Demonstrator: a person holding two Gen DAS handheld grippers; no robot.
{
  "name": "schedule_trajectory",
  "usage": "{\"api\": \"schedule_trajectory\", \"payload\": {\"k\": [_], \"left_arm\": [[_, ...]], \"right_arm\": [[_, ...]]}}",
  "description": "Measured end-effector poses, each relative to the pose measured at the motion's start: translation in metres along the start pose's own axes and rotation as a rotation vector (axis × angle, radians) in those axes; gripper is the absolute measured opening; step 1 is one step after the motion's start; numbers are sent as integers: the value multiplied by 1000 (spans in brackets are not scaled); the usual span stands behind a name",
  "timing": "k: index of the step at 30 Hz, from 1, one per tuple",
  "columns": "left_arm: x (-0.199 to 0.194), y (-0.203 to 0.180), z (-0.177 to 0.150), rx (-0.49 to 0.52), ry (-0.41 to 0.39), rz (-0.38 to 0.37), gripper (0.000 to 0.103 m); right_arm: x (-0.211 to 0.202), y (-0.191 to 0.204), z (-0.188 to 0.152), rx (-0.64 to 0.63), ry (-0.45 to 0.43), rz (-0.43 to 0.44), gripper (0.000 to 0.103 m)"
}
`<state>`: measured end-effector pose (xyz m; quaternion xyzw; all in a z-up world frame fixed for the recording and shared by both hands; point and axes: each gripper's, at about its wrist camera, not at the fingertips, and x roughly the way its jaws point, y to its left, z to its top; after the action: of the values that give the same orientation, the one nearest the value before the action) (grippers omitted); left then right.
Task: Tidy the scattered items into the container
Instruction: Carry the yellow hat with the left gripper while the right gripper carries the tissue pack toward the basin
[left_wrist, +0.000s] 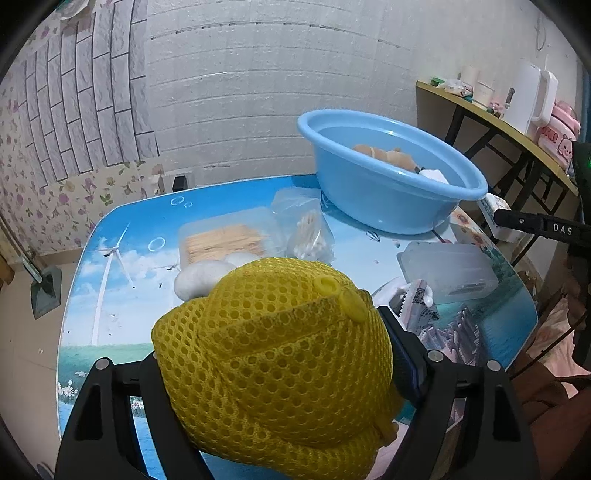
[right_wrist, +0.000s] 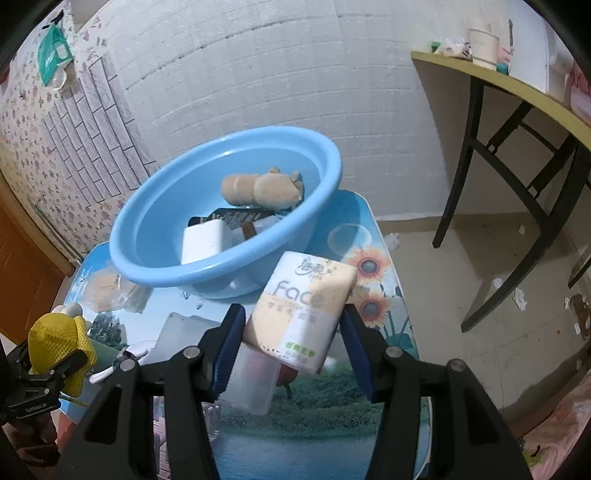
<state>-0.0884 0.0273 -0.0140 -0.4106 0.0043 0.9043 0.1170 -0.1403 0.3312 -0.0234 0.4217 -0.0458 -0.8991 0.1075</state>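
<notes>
My left gripper (left_wrist: 273, 350) is shut on a yellow mesh pouch (left_wrist: 273, 362) that bulges between its fingers, held above the near side of the table. The same pouch (right_wrist: 59, 339) shows at the lower left of the right wrist view. My right gripper (right_wrist: 293, 317) is shut on a pack of face tissues (right_wrist: 303, 310), lifted off the table just in front of the blue basin (right_wrist: 140, 266). The basin (left_wrist: 388, 206) holds a tan plush toy (right_wrist: 262, 188), a white box (right_wrist: 203, 240) and a dark packet.
On the picture-printed table (left_wrist: 110, 266) lie a clear box of toothpicks (left_wrist: 221, 240), a bag of cotton swabs (left_wrist: 310, 236), white balls (left_wrist: 195, 280), a clear plastic case (left_wrist: 447, 269) and a patterned packet (left_wrist: 417, 306). A cluttered side table (right_wrist: 517, 88) stands to the right.
</notes>
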Motion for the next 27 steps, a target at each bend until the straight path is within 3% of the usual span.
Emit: {"api": "schedule_trajectory", "payload": {"k": [14, 27], "left_arm": [[-17, -4, 24, 11, -34, 16, 81], [-18, -19, 57, 48, -74, -30, 81]], "right_arm": [[-33, -5, 10, 13, -83, 5, 52], [-43, 17, 23, -57, -130, 71, 52]]}}
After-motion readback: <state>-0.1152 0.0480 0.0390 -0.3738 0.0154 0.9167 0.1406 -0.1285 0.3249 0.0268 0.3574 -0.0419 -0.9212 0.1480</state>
